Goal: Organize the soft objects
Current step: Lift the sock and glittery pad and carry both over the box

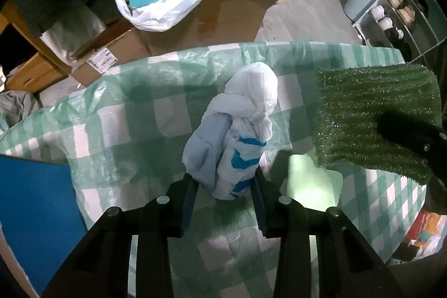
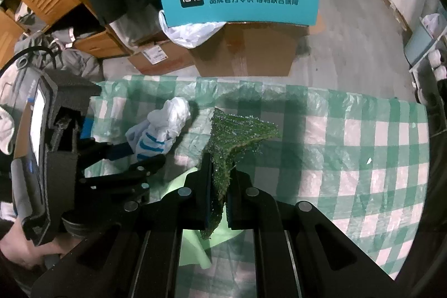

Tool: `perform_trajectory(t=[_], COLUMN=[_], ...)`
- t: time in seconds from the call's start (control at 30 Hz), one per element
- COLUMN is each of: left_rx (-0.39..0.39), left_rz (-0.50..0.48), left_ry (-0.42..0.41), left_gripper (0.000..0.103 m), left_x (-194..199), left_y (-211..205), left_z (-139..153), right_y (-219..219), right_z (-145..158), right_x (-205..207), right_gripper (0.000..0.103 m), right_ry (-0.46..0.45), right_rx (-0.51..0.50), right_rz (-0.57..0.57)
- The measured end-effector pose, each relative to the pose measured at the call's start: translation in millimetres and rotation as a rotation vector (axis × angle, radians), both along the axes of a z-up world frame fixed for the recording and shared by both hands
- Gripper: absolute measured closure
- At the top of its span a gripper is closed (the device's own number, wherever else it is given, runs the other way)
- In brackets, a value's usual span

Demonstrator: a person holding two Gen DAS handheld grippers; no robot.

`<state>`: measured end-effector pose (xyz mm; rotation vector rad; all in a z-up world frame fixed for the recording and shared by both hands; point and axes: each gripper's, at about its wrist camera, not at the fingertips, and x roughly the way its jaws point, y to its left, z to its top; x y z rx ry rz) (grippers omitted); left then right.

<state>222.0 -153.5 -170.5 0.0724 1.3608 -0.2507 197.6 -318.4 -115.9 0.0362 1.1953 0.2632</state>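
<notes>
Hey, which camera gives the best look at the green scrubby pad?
The left wrist view: the green scrubby pad shows its broad textured face there, held by the right claw. The right wrist view shows the pad mostly edge-on and folded, pinched in that claw.

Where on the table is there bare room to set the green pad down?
Right of the green pad, the checked cloth lies bare out to its far and right edges. The left is crowded: the white bundle sits in the left gripper, and a pale green sheet lies under the right gripper.
</notes>
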Motion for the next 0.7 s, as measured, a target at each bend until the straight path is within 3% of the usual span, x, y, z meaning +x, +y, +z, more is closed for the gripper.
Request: perform_trajectory(t=[0.7], left_rx=[0.023], left_rz=[-0.012], left_ry=[-0.147], left_gripper=[0.066], left_x=[-63], left_y=[22], left_z=[75], right_y=[22], right_z=[47], right_x=[-54], right_gripper=[0.096], right_ry=[-0.095], right_rx=[0.043], right_rz=[0.032])
